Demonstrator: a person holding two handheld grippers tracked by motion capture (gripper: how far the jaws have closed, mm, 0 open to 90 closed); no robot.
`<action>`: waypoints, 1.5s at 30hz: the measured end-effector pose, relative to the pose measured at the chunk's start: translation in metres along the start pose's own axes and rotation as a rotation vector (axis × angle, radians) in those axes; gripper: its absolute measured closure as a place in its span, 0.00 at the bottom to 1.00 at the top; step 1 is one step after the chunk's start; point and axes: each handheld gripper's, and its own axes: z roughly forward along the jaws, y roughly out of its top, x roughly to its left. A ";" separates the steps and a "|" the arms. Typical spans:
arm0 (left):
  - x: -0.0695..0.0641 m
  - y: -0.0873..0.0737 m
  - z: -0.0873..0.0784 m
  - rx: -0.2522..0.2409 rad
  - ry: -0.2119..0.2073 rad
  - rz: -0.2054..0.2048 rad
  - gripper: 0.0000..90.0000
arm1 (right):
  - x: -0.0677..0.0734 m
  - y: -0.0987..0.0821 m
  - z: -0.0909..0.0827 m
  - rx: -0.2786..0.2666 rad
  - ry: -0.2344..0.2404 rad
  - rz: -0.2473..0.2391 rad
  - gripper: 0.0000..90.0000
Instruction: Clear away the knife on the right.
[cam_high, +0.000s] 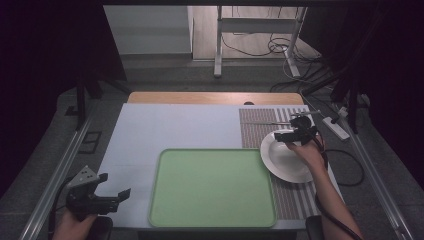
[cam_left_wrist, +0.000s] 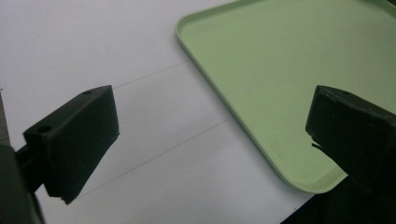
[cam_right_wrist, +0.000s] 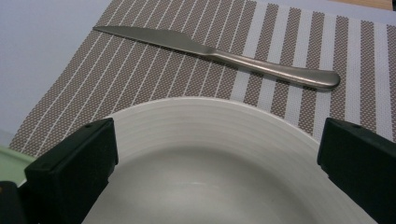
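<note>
The white plate (cam_high: 285, 160) was found on the striped placemat (cam_high: 260, 130) at the table's right side, its left rim just beside the right edge of the green tray (cam_high: 212, 187). The right gripper (cam_high: 291, 139) was held over the plate's far rim, jaws spread wide and nothing grasped; in the right gripper view the rim (cam_right_wrist: 205, 112) was seen between the jaws. A knife (cam_right_wrist: 219, 57) was noted on the placemat beyond the plate, apart from it. The left gripper (cam_high: 114, 197) was held over the bare tabletop (cam_high: 175, 125) near the tray's near left corner (cam_left_wrist: 308, 184), jaws released and empty. Open surface was observed left of the tray.
</note>
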 end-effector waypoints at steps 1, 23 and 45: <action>0.000 0.000 0.000 0.000 0.000 0.000 0.03 | -0.001 0.001 0.001 0.004 -0.002 0.000 0.00; 0.001 0.000 0.000 -0.004 -0.003 -0.009 0.03 | -0.016 0.031 0.027 0.017 -0.028 0.014 0.00; 0.002 -0.001 -0.001 -0.008 -0.008 -0.017 0.03 | -0.038 0.056 0.054 0.104 0.010 -0.025 0.77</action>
